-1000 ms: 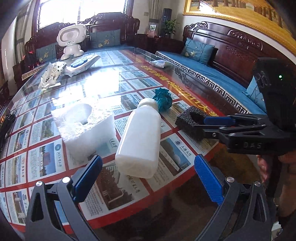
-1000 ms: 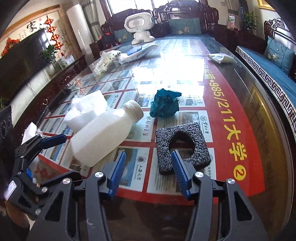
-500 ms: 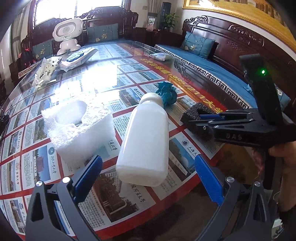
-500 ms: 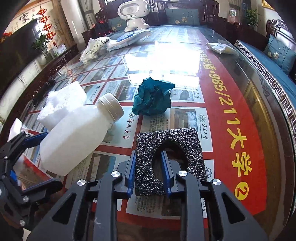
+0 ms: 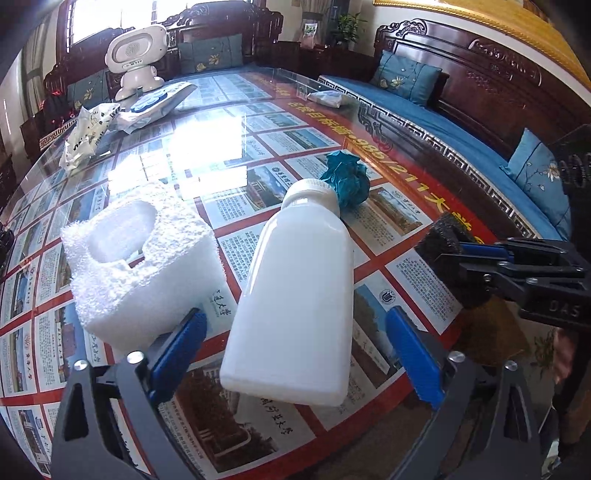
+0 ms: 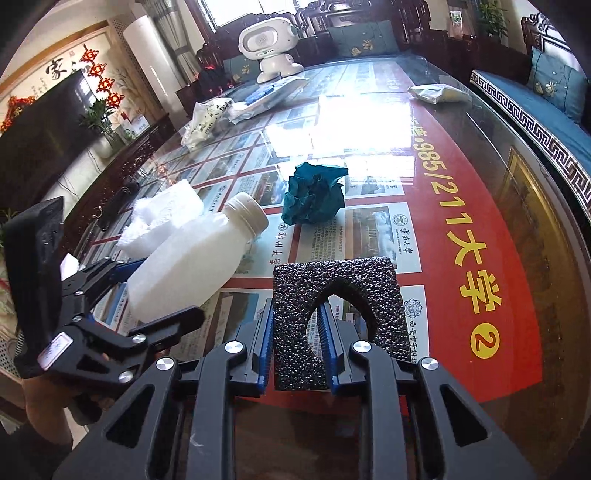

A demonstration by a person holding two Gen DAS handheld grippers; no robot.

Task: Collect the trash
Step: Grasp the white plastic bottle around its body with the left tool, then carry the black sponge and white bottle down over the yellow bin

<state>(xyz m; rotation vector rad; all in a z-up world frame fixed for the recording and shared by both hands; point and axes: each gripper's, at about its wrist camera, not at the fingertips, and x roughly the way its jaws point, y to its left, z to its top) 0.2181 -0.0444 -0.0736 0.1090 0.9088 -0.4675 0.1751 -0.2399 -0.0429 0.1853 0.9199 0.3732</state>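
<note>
1. Our right gripper [image 6: 297, 354] pinches the black foam [image 6: 334, 291] by one thin wall; it could tear free.
2. Our left gripper [image 5: 295, 354] straddles the bottle [image 5: 295, 310] at 6 o'clock on the bench [image 5: 413, 177], fingers wide and just narrowing; it may roll.

**A traditionally furnished home sitting room**

Dark carved wooden benches [image 5: 461, 70] with blue seat pads and teal flowered cushions [image 5: 406, 79] ring a long glass-topped table [image 6: 535, 229] from about twelve to three o'clock in the left wrist view. A gold-framed painting [image 5: 480, 22] hangs at one o'clock. In the right wrist view, a dark flat television [image 6: 40, 147], red knot ornaments [image 6: 99, 77] and wall calligraphy sit at ten o'clock, with a potted green plant [image 6: 98, 122] beside them. A white toy-like robot figure [image 6: 267, 48] stands on the table at twelve.
</note>
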